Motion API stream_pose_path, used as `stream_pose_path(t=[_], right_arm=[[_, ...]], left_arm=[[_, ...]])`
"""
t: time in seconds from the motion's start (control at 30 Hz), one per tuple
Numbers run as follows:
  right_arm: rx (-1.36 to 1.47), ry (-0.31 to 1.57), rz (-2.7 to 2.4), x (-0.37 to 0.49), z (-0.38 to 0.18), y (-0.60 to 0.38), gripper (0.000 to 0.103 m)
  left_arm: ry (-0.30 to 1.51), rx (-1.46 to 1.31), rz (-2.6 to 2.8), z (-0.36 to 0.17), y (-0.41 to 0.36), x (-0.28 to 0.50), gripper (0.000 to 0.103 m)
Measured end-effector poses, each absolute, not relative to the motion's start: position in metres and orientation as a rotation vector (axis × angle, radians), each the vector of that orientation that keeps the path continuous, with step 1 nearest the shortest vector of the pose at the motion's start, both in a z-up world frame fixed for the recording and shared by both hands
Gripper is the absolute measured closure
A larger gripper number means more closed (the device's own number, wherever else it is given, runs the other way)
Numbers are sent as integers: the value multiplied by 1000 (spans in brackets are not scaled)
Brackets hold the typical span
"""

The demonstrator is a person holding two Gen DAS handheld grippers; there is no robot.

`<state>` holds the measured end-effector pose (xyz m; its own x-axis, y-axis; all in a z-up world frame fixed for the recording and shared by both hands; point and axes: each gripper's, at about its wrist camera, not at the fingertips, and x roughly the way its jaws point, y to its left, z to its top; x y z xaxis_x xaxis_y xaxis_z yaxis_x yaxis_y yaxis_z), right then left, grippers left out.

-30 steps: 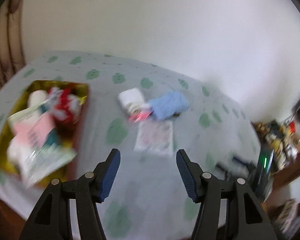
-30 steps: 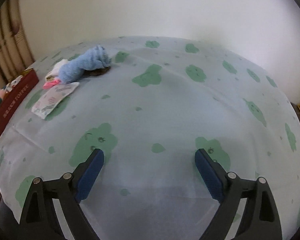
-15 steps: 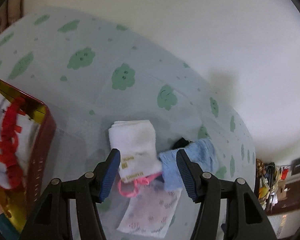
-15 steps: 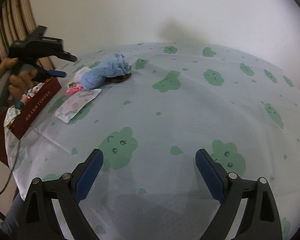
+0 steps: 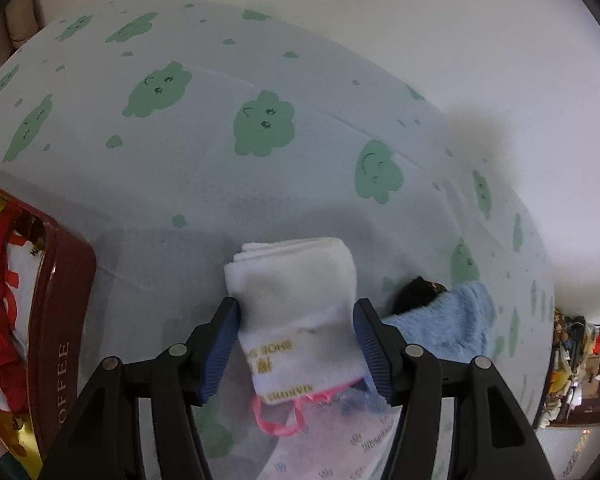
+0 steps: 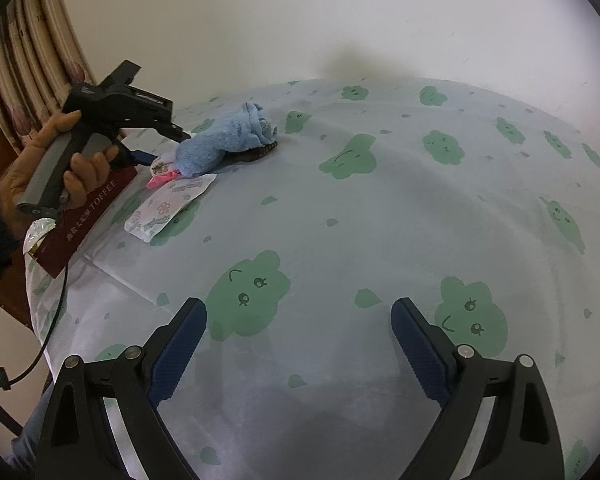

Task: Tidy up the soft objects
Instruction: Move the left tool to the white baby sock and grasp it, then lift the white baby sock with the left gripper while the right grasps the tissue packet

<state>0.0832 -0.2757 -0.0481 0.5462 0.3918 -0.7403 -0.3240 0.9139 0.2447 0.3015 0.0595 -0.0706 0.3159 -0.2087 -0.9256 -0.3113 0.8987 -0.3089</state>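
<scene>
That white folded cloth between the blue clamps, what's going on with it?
A person is tidying soft items on a cloud-print tablecloth using two hand-held grippers. The left gripper straddles the white folded towel, its pads at either side but apparently not yet squeezing. A blue towel lies beside it, and a red toffee tin already holds other items. The right gripper hovers open over bare cloth.

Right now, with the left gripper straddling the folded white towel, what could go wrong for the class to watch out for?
1. The left gripper is open around the white towel; a shallow pinch may catch only the top folds, so it unrolls.
2. The pink ribbon and the flowered packet lie at its near edge and may be dragged along.
3. The blue towel beside the far finger could snag.
</scene>
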Motion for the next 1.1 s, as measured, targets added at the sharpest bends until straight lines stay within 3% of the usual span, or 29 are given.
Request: stream_pose_path(t=[0.03,0.1,0.23,0.27,0.3,0.37,0.4,0.67,1.1], right_arm=[[85,897,425,83,-48,-276,11],[88,899,428,84,-48,-276,11],[92,904,428,84,-49,-276,10],[93,906,429,85,-49,-276,10],[94,909,430,85,-49,-276,10],[95,913,430,85,-50,-275,9],[96,914,433,86,-50,-275,8],[96,919,425,86,-51,-275,8],[173,922,470,88,-31,-252,8]], left_arm=[[1268,-488,78,-73,60,302,41],[1251,-503,71,-71,60,301,31],[1250,-438,48,-72,53,303,30],[1252,-370,66,-72,48,302,43],[1249,-317,103,-71,45,301,64],[1225,-362,67,-68,47,296,77],[1212,-389,65,-66,50,291,78],[974,-314,-10,1,34,203,78],[918,-405,-79,19,43,51,77]])
